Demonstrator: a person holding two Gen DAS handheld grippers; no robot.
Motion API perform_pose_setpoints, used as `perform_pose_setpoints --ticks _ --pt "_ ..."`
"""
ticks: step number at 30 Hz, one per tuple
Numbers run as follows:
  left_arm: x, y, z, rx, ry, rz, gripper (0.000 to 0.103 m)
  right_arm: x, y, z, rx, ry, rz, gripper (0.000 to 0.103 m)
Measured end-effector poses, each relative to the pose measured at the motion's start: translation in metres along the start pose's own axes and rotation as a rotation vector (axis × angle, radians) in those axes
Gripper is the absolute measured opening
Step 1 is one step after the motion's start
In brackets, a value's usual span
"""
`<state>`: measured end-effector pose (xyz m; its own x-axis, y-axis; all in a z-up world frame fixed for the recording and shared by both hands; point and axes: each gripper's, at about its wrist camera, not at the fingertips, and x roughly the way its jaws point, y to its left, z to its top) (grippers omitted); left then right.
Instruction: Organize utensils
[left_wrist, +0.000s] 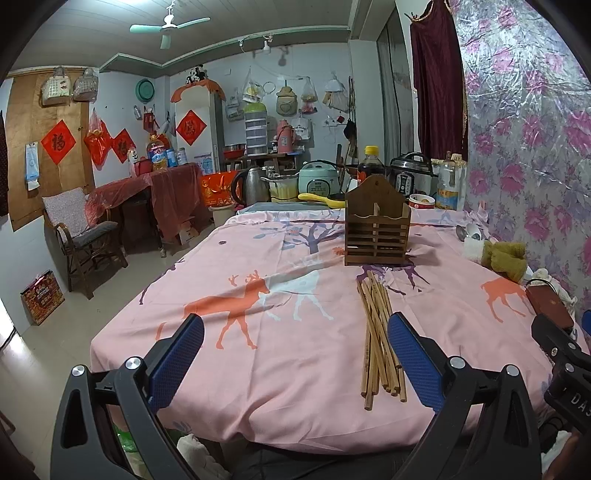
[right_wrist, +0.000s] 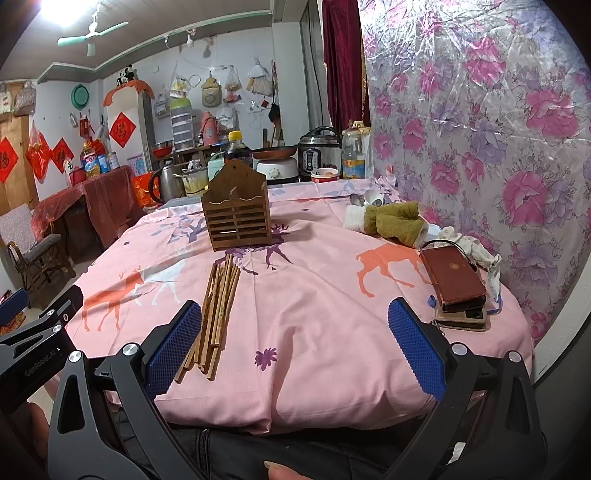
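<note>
A loose bundle of wooden chopsticks (left_wrist: 378, 334) (right_wrist: 214, 306) lies on the pink deer-print tablecloth (left_wrist: 258, 350) (right_wrist: 314, 314). Beyond it stands an upright brown slatted wooden utensil holder (left_wrist: 376, 230) (right_wrist: 238, 214), which looks empty from here. My left gripper (left_wrist: 295, 354) hovers open at the table's near edge, its right finger beside the near ends of the chopsticks. My right gripper (right_wrist: 295, 347) is also open, with its left finger next to the same ends. Nothing sits between either pair of fingers. A metal spoon (left_wrist: 461, 232) (right_wrist: 356, 199) lies far right beside a white cup.
An olive and white cloth (right_wrist: 391, 221), a brown wallet on a phone (right_wrist: 456, 280) and a crumpled rag rest along the right side by the flowered wall. Cookers, a kettle and bottles crowd the table's far end. A chair and a covered side table stand at left.
</note>
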<state>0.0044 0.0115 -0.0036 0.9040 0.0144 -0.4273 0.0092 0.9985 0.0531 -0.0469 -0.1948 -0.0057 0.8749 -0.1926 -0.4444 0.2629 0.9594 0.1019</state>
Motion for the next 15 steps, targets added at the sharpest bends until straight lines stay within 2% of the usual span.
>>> perform_pose_setpoints --ticks 15 --pt "0.0020 -0.0006 -0.0010 0.003 0.002 0.002 0.098 -0.0006 0.0010 -0.0011 -0.002 0.000 -0.001 0.097"
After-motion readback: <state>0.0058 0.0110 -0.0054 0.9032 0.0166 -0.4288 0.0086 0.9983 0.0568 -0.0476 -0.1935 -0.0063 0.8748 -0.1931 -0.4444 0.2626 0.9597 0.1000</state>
